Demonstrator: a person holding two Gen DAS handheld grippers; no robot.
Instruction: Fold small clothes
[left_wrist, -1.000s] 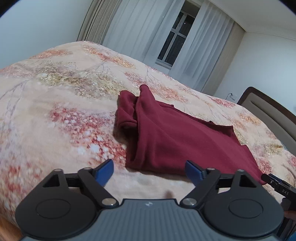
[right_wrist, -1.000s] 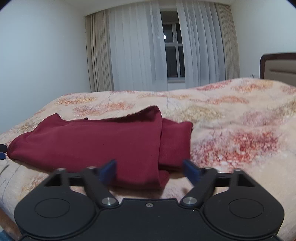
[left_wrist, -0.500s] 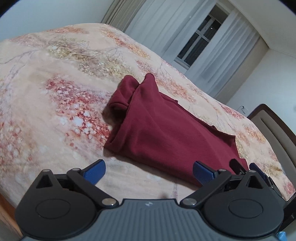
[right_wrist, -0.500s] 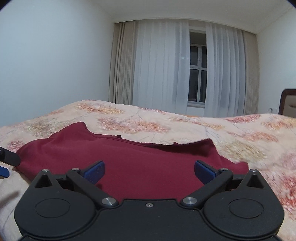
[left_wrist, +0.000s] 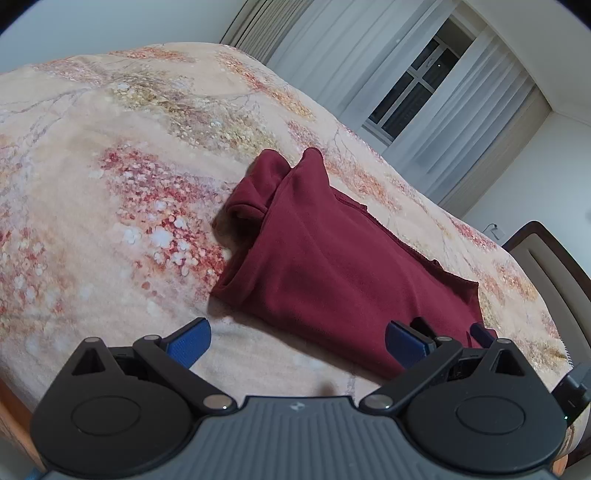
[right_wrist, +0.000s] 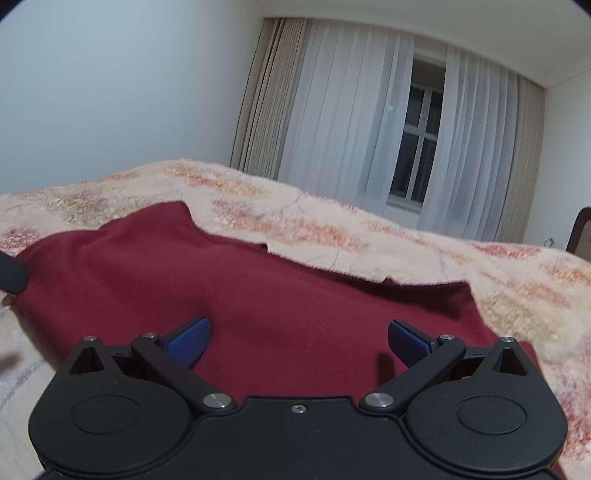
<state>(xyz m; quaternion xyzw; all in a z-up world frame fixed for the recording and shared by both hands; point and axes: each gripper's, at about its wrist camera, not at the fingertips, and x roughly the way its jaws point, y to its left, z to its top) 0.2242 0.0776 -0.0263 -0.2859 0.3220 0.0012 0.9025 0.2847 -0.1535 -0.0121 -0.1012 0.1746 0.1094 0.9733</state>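
A dark red garment (left_wrist: 332, 266) lies folded lengthwise on the floral bedspread (left_wrist: 110, 184), a bunched sleeve at its far left end. My left gripper (left_wrist: 297, 341) is open just short of the garment's near edge, its right blue pad over the cloth and nothing between the pads. In the right wrist view the garment (right_wrist: 258, 295) fills the middle, and my right gripper (right_wrist: 298, 341) hovers open low over it, holding nothing. The right gripper's fingertips (left_wrist: 421, 325) show behind the left gripper's right finger. One of the left gripper's fingers (right_wrist: 11, 275) shows at the far left edge.
The bedspread (right_wrist: 332, 229) stretches far beyond the garment. A padded headboard (left_wrist: 546, 266) stands at the right. White curtains (right_wrist: 369, 129) and a window close the back wall. The bed's wooden edge (left_wrist: 11, 424) runs along the lower left.
Both grippers' jaws have spread a little wider. The right gripper has slid left along the garment, close to the left gripper. Both views have rolled; the left gripper has barely shifted.
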